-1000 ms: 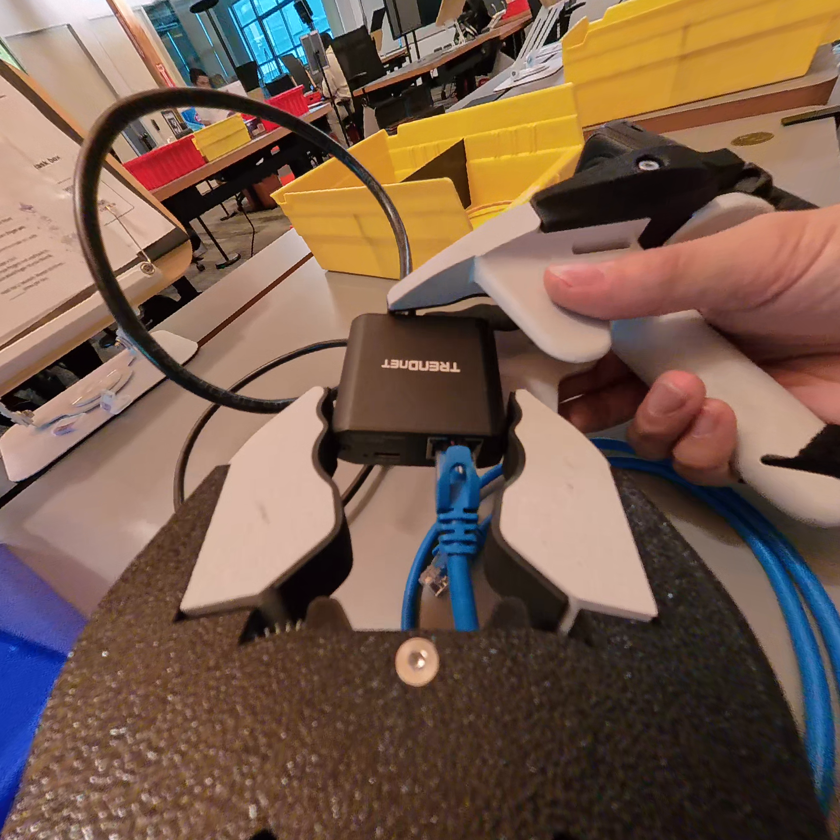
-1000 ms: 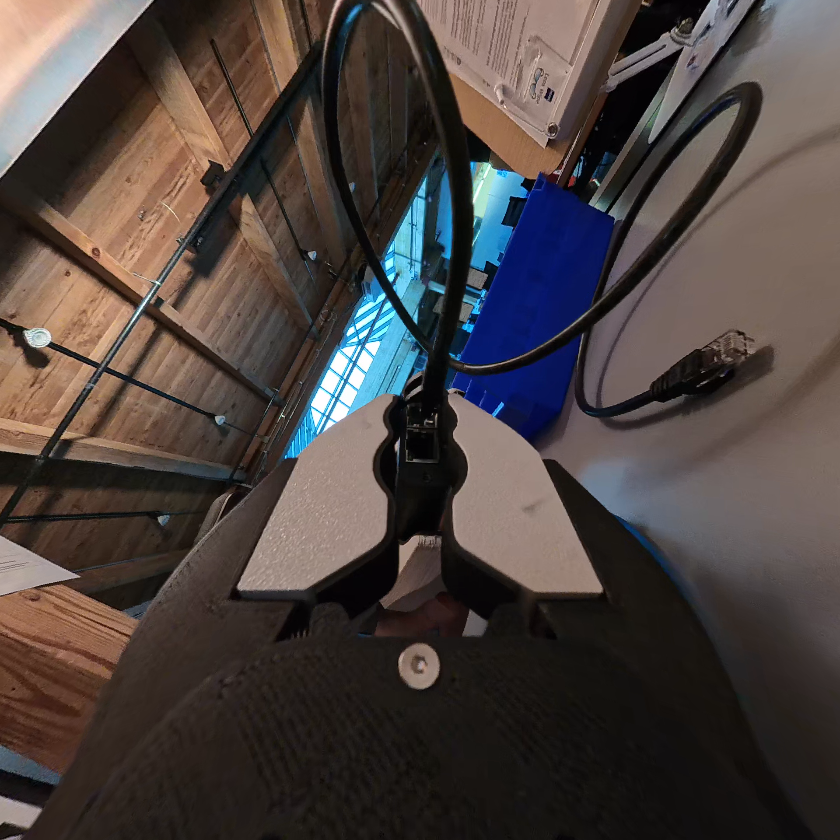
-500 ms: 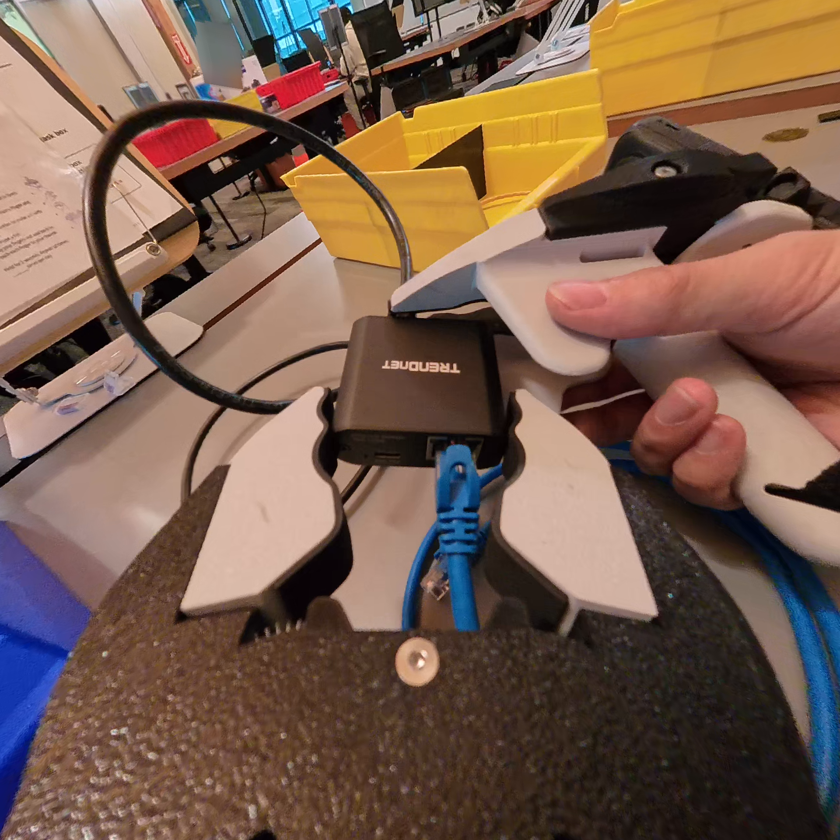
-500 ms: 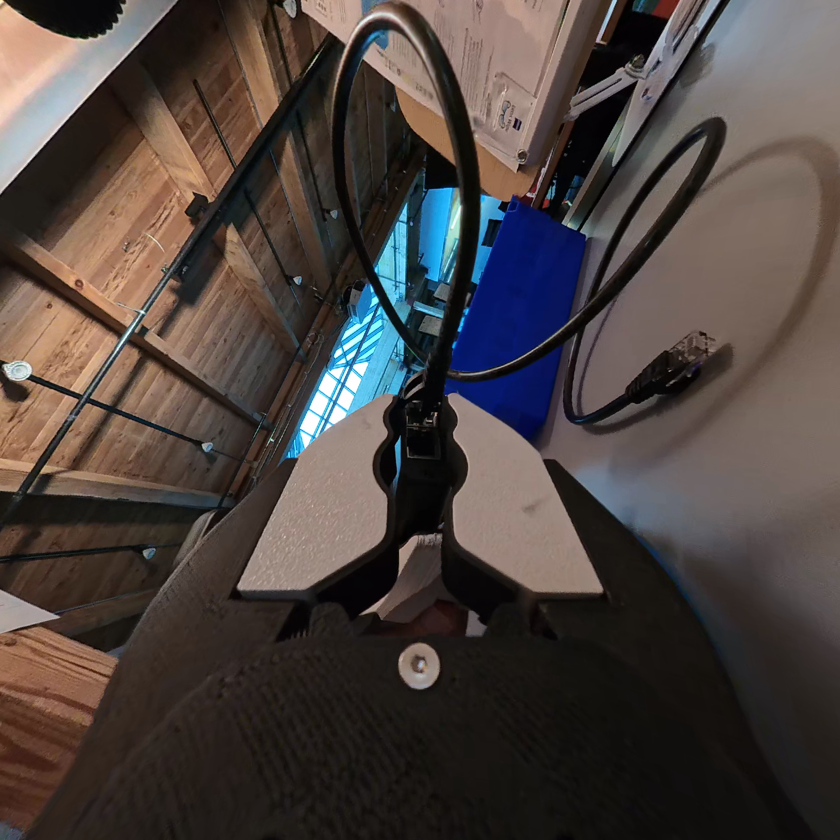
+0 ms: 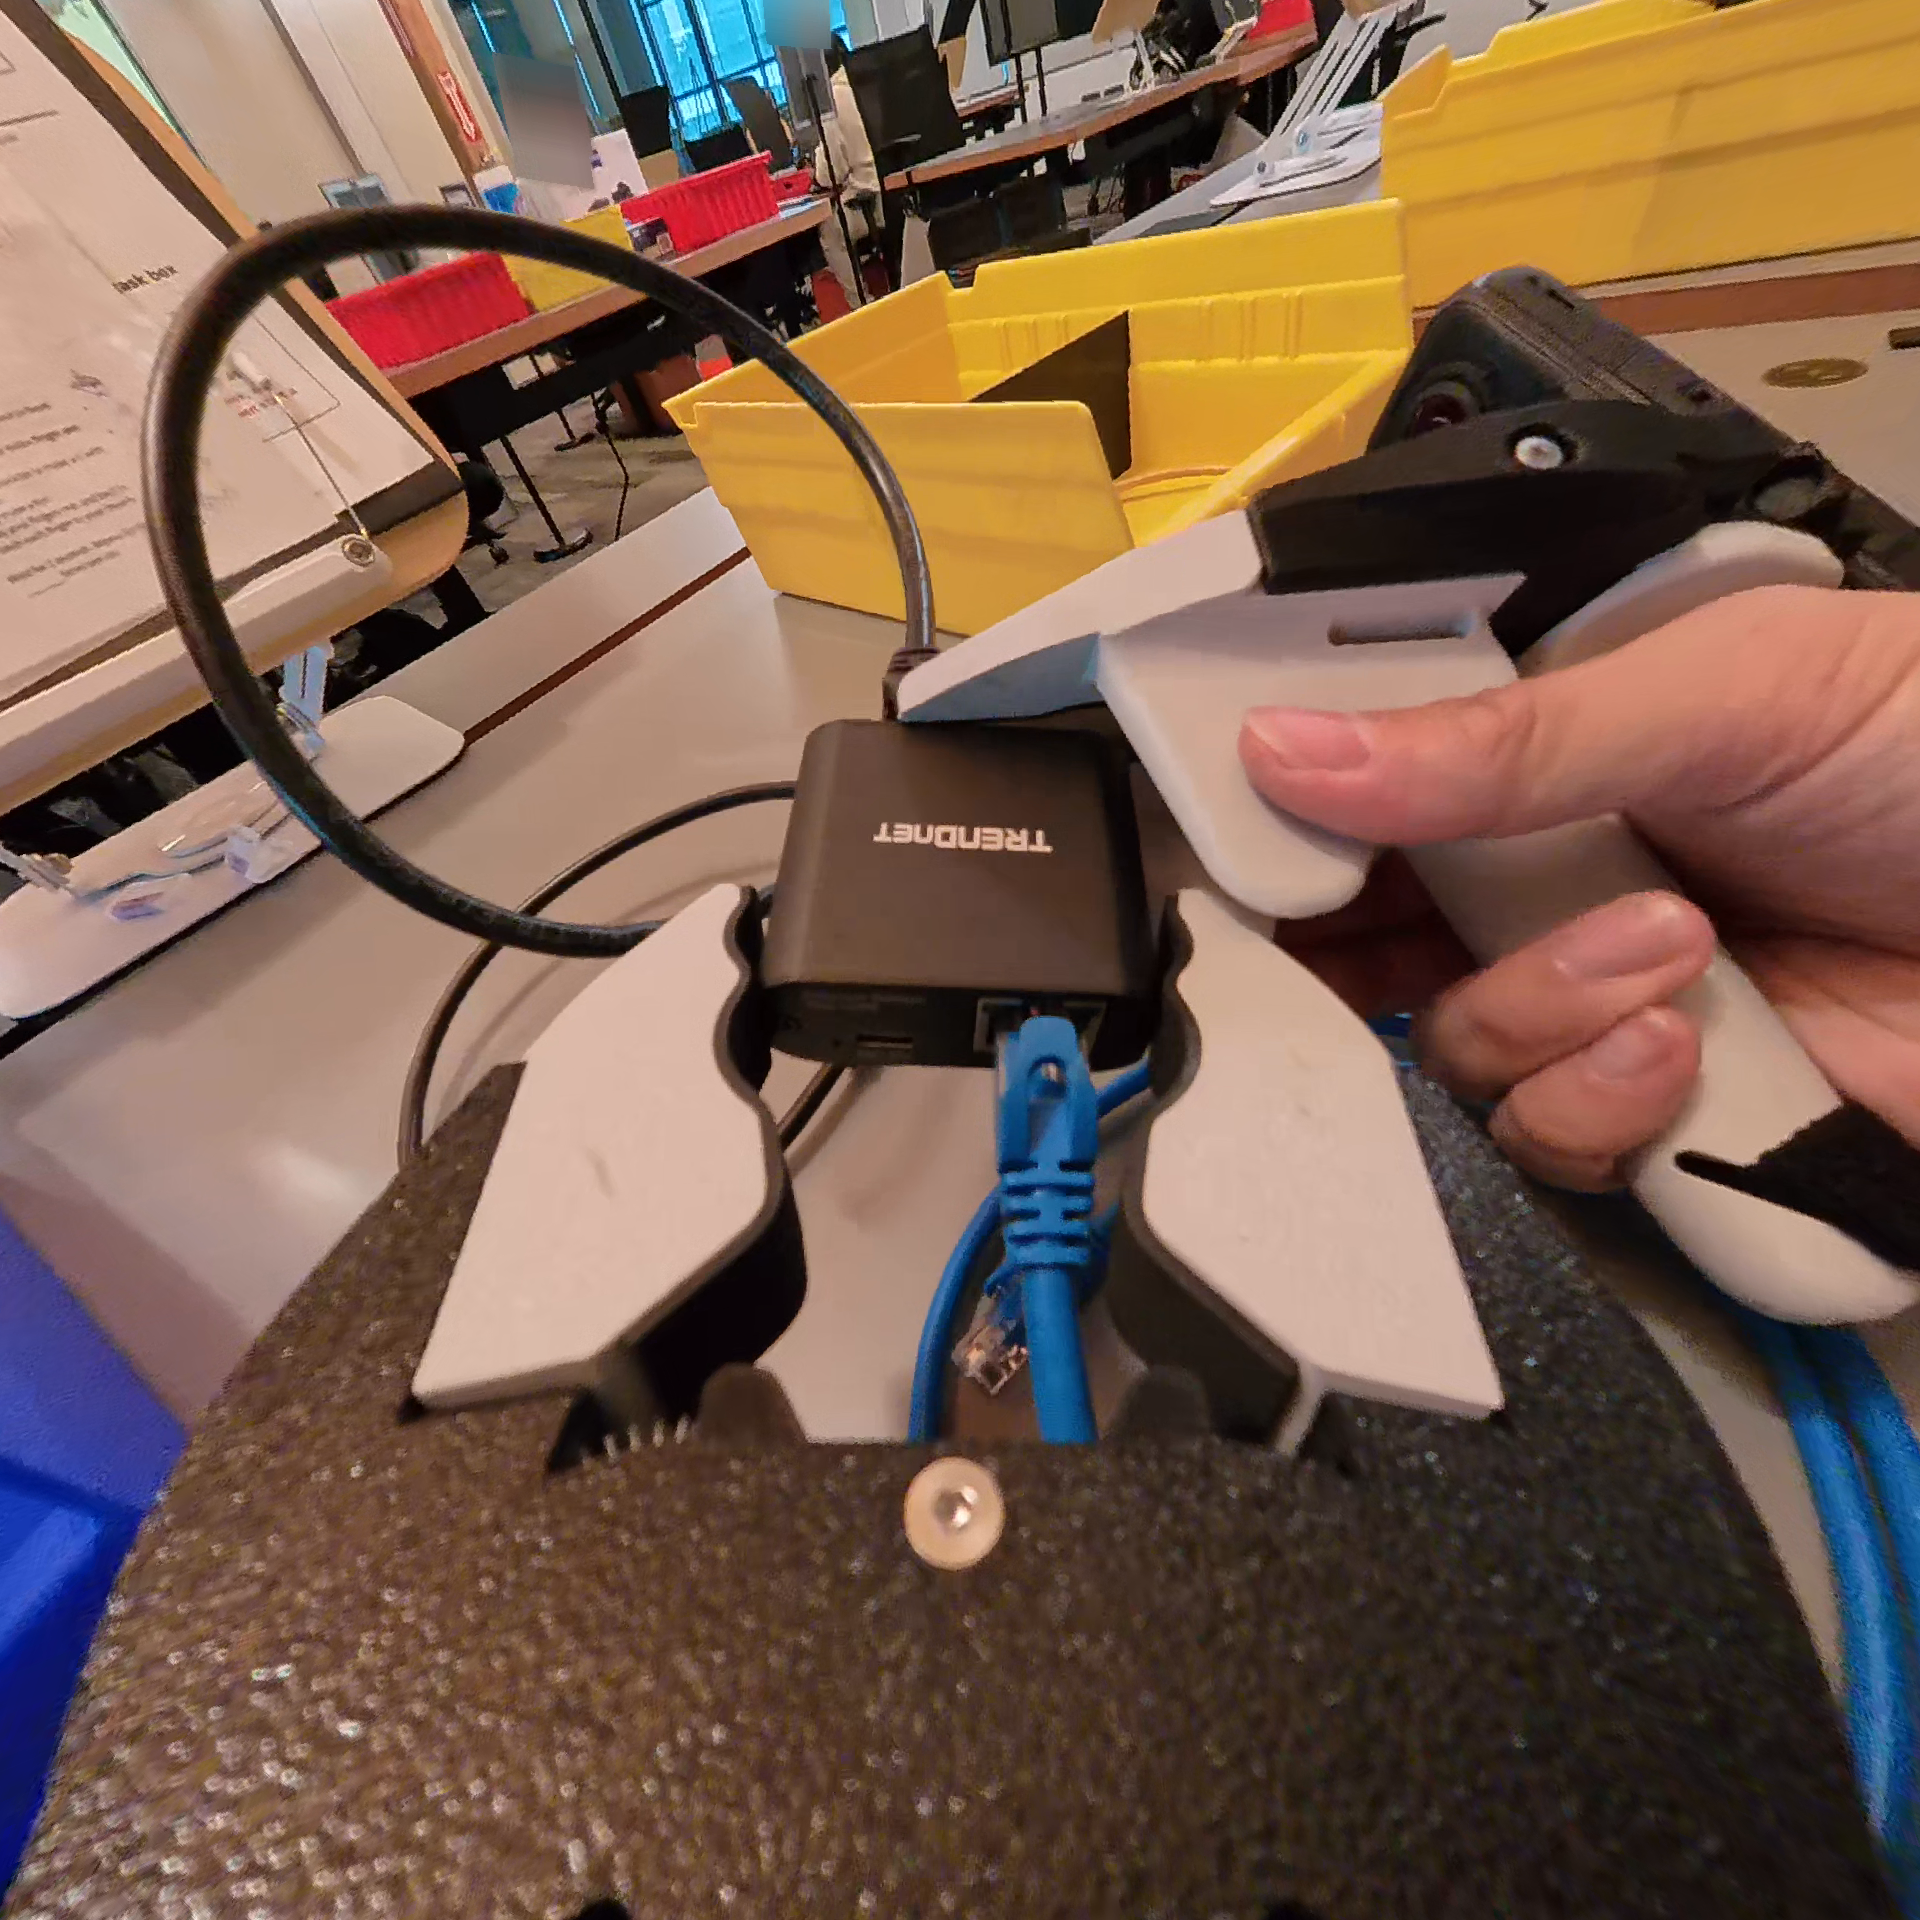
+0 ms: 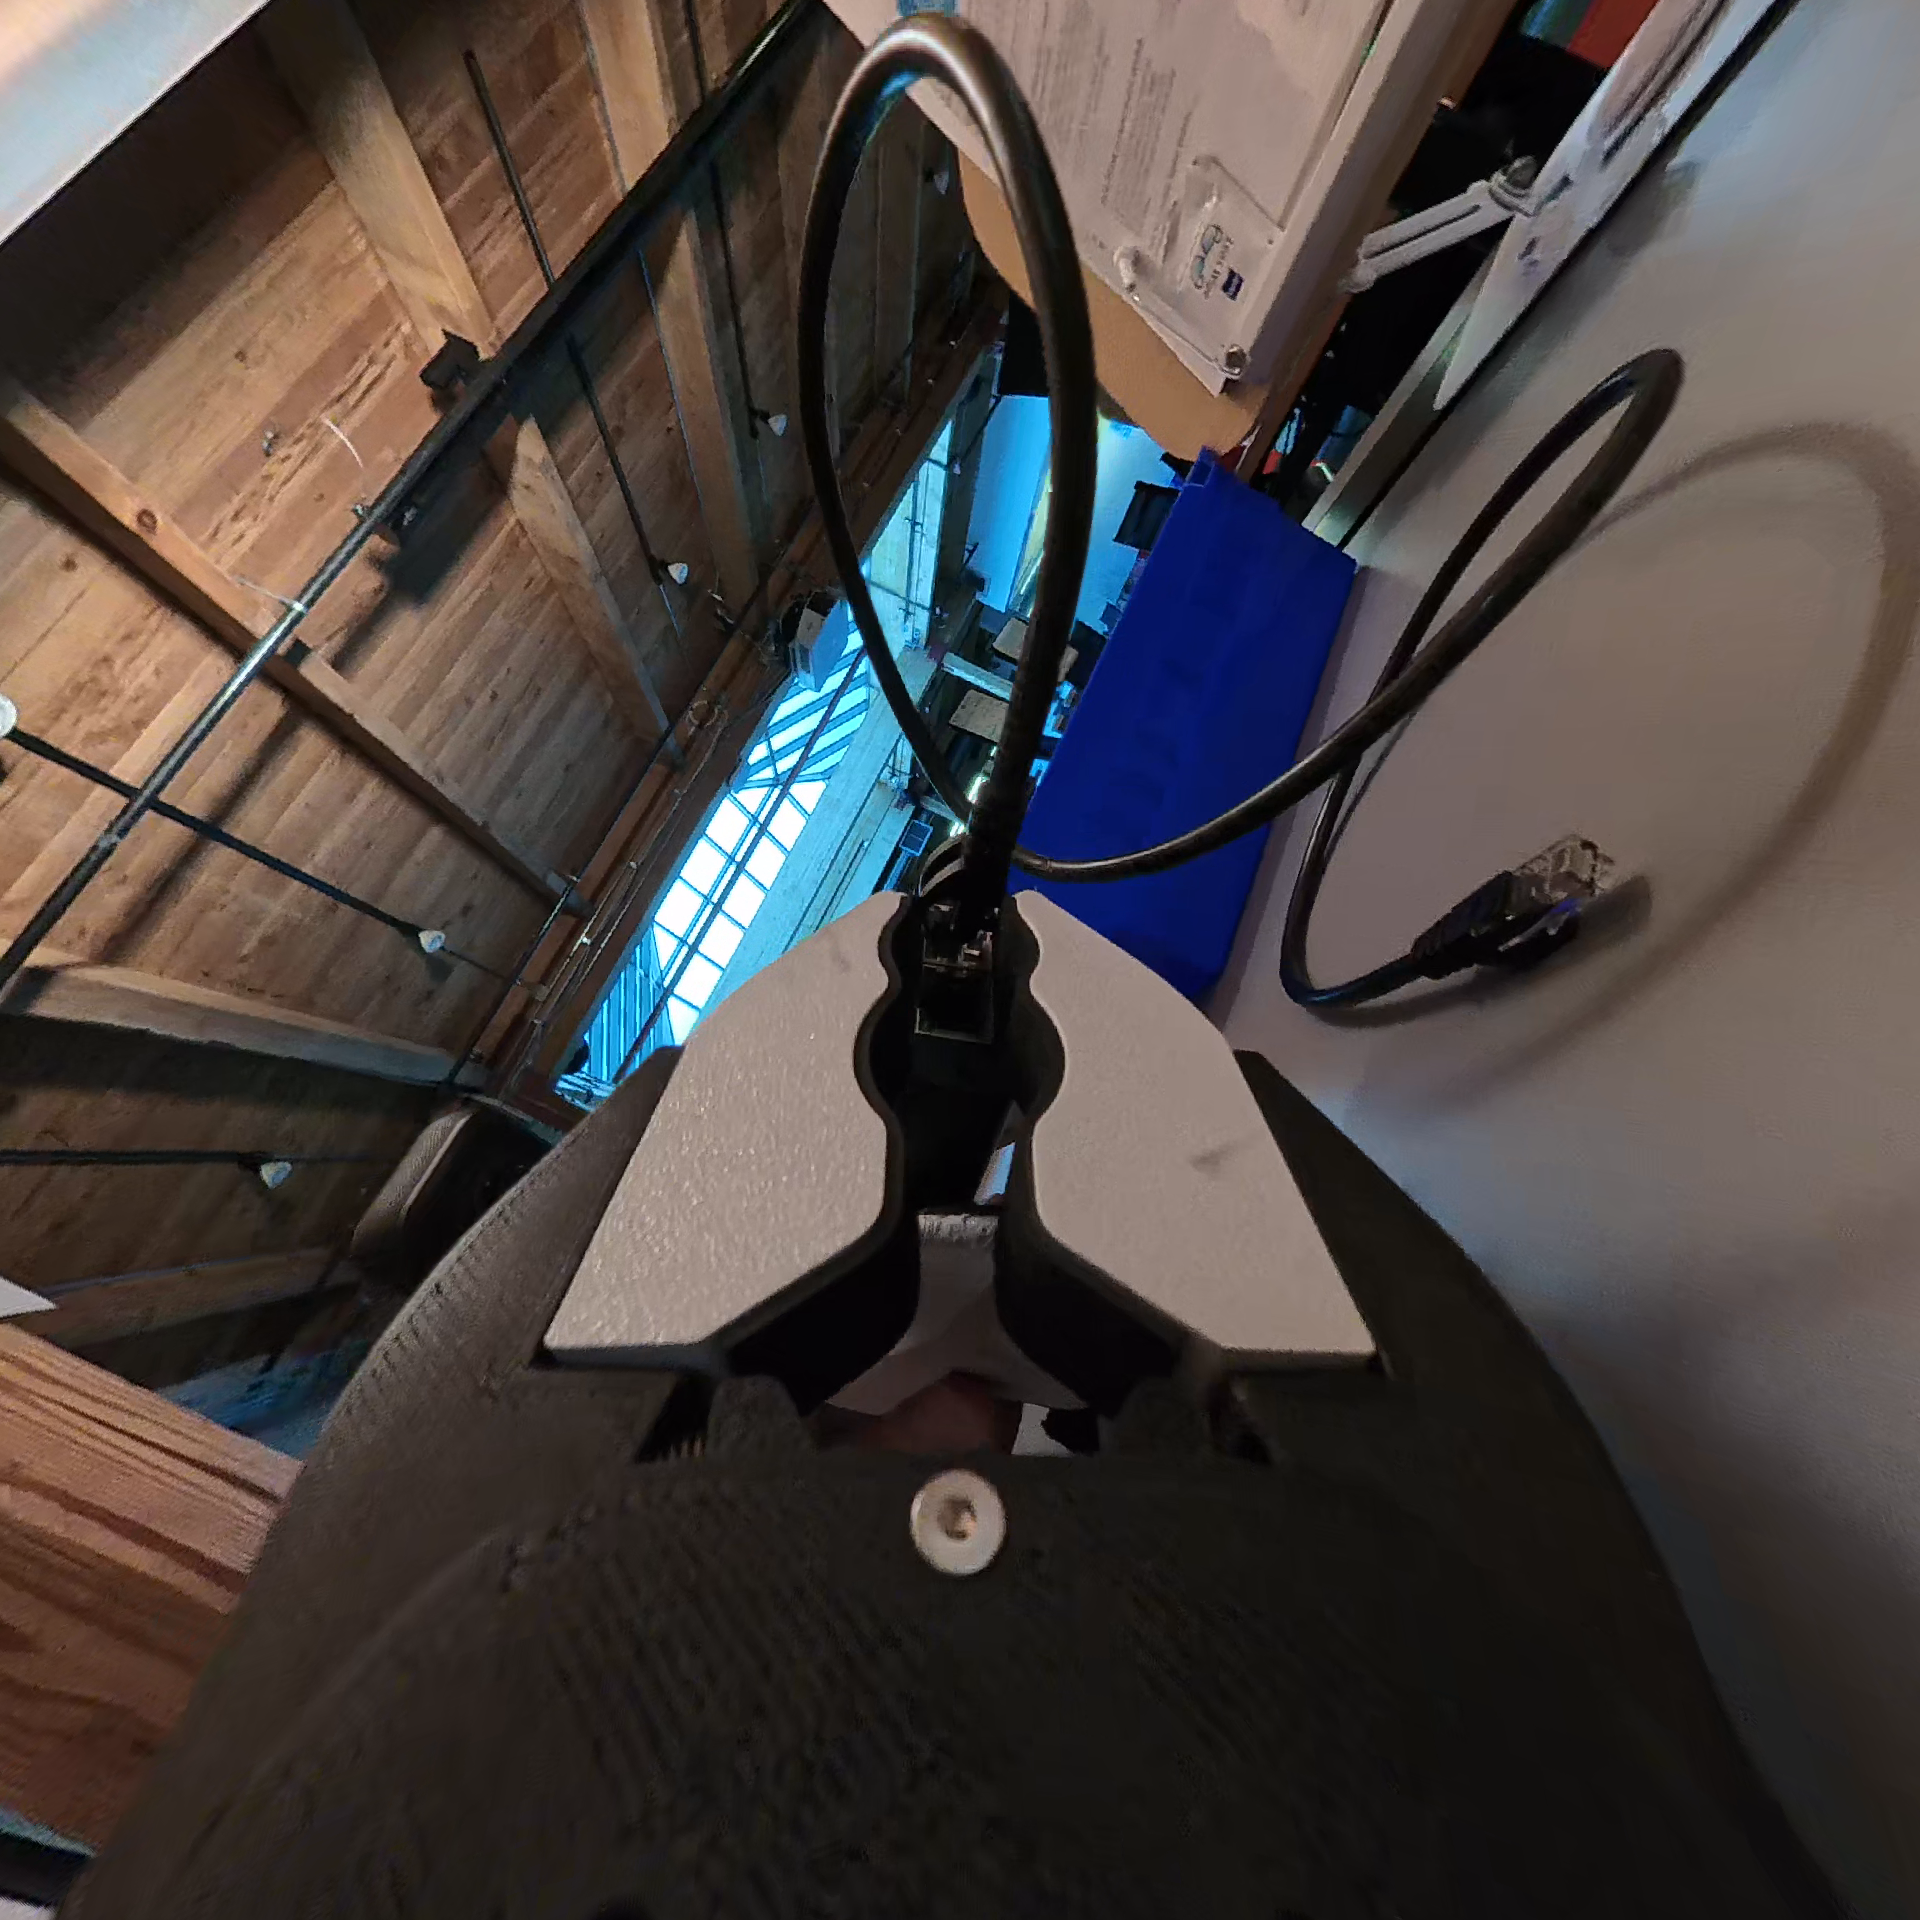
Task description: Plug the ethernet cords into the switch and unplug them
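Note:
A black switch (image 5: 956,862) sits on the grey table (image 5: 260,1039). My left gripper (image 5: 956,914) is shut on its two sides. A blue ethernet cord (image 5: 1044,1132) is plugged into a front port; its loose second plug (image 5: 992,1340) lies between my fingers. My right gripper (image 5: 914,696), held by a hand (image 5: 1662,831), is at the switch's far side. In the right wrist view it (image 6: 958,914) is shut on the plug of a black cord (image 6: 1049,312) that loops upward. Whether that plug sits in a port is hidden. The black cord's other plug (image 6: 1507,914) lies on the table.
Yellow bins (image 5: 1039,436) stand behind the switch. A blue bin (image 6: 1174,748) is at the table's left edge. A board with papers (image 5: 156,416) on a white stand (image 5: 208,810) is at the left. Blue cord coils (image 5: 1860,1455) lie at the right.
Both grippers keep their hold. The right gripper has turned slightly, and the black cord's loop has shifted with it. The switch has stayed between the left fingers.

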Action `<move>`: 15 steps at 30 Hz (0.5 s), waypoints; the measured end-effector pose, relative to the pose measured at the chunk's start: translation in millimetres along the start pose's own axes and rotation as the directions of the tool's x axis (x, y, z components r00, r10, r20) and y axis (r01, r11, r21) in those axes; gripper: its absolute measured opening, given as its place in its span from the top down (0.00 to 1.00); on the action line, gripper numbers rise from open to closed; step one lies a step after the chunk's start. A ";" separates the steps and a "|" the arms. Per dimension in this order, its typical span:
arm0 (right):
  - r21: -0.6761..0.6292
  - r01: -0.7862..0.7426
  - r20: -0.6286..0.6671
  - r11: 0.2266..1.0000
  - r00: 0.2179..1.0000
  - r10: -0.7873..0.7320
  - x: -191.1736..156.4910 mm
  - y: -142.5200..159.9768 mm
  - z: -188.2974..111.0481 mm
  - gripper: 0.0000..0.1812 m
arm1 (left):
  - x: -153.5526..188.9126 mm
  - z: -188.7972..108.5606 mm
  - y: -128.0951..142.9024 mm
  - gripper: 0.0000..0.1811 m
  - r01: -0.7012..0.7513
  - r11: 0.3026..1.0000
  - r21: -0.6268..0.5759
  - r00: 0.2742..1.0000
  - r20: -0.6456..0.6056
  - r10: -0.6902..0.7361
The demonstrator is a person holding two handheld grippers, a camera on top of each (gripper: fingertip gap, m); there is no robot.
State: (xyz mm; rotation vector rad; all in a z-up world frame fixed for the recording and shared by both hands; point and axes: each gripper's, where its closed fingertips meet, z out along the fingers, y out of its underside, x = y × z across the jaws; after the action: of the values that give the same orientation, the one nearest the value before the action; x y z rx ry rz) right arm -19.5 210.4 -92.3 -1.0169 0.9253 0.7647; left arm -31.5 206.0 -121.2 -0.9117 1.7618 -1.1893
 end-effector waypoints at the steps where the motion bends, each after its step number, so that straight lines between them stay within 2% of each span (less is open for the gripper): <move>1: -0.001 0.010 0.005 1.000 1.000 -0.010 -0.7 -0.3 0.1 0.92 | -0.1 0.1 -0.4 0.61 0.002 1.000 0.002 1.000 0.001 -0.002; 10: -0.029 0.104 0.052 0.994 0.993 -0.103 -6.5 -4.0 2.0 0.92 | -1.5 2.3 -5.0 0.61 0.016 1.000 0.021 0.999 0.049 -0.017; 15: -0.028 0.096 0.072 0.995 0.993 -0.094 -9.4 -2.7 2.5 0.92 | -3.9 -1.7 -7.3 0.61 -0.061 0.998 0.032 0.996 0.069 0.059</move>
State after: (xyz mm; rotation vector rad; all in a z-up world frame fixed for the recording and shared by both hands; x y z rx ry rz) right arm -20.4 210.8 -82.3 -1.0473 0.8005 0.7326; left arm -30.4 207.9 -113.0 -0.8630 1.6983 -1.1339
